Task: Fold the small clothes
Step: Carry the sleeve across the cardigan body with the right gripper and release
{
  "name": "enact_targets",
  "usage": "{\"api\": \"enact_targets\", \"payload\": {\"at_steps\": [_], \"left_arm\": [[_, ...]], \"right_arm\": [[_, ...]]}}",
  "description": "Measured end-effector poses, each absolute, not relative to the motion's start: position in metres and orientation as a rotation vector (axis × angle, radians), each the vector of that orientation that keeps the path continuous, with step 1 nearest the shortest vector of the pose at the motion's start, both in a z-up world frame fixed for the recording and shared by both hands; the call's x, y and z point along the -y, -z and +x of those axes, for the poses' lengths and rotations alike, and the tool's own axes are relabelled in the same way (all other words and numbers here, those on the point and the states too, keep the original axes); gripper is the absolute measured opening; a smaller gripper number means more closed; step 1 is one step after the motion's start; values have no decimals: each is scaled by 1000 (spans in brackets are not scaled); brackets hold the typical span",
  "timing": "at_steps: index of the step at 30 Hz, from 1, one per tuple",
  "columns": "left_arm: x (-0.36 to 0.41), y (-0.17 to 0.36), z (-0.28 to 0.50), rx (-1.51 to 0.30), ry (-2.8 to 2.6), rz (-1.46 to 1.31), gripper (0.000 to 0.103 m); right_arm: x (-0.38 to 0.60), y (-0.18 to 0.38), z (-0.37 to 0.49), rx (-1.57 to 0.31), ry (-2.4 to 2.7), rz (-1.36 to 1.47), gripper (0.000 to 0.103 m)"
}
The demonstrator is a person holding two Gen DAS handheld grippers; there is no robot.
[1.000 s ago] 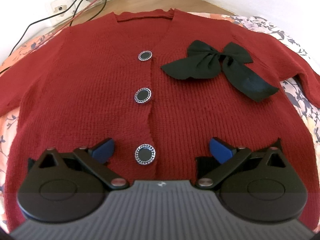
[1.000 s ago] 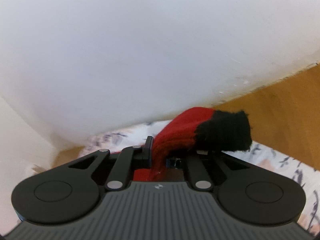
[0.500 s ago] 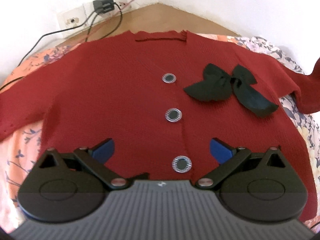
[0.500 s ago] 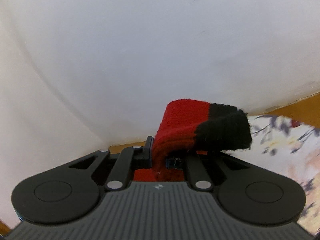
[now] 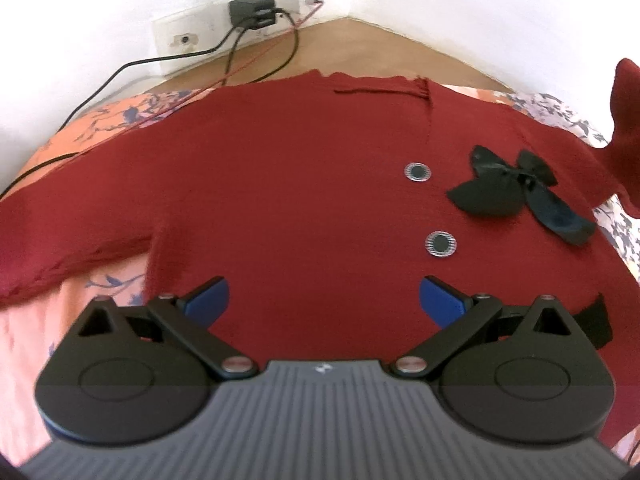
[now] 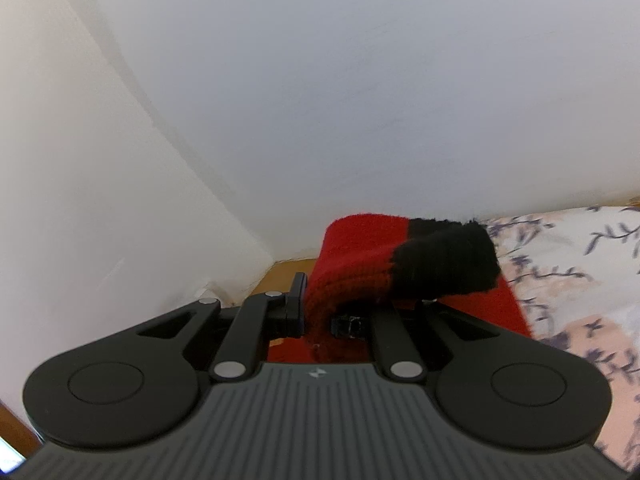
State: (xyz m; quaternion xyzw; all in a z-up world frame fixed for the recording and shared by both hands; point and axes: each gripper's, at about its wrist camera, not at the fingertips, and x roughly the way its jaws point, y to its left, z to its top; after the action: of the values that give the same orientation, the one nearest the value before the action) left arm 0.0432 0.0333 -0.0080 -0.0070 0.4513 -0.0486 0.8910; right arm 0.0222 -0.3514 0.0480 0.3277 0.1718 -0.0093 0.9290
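While the red cardigan point(image 5: 288, 184) lies face up and spread on the flowered bedsheet point(image 5: 100, 128), with the wall socket point(image 5: 224, 36) and its cables point(image 5: 120, 72) behind it at the left, only one of its sleeves is off the bed. The left sleeve point(image 5: 60, 240) rests flat and reaches out to the side. The left gripper point(image 5: 324, 300) hangs over the lower front of the cardigan with its blue fingers point(image 5: 208, 300) spread wide and nothing between them. Further right are two round buttons point(image 5: 440, 243) and a black bow point(image 5: 508, 196). At the far right the other sleeve point(image 6: 360, 264) is lifted, and the right gripper point(image 6: 340, 320) is pressed together on it just behind the black cuff point(image 6: 444, 264).

I think the danger is on this right side. If the sleeve is carried across too quickly, the knit may slide out of the pinch, because the cuff hangs loose past the fingers. The pull could also drag the shoulder and wrinkle the front, since the left gripper does not press the cloth down. The bow could catch and fold under the sleeve, which would make a thick bump.
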Motion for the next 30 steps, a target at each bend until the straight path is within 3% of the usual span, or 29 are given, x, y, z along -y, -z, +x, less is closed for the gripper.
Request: {"api": "enact_targets", "payload": {"at_steps": [15,30], "left_arm": [[-84,8,53,-916,83,-42,103],[-116,16,48,-922,26,-70,103]], "right_arm": [[235,-53,93,-377,-134,621,11],[121,33,137,-654,-258,430,11]]}}
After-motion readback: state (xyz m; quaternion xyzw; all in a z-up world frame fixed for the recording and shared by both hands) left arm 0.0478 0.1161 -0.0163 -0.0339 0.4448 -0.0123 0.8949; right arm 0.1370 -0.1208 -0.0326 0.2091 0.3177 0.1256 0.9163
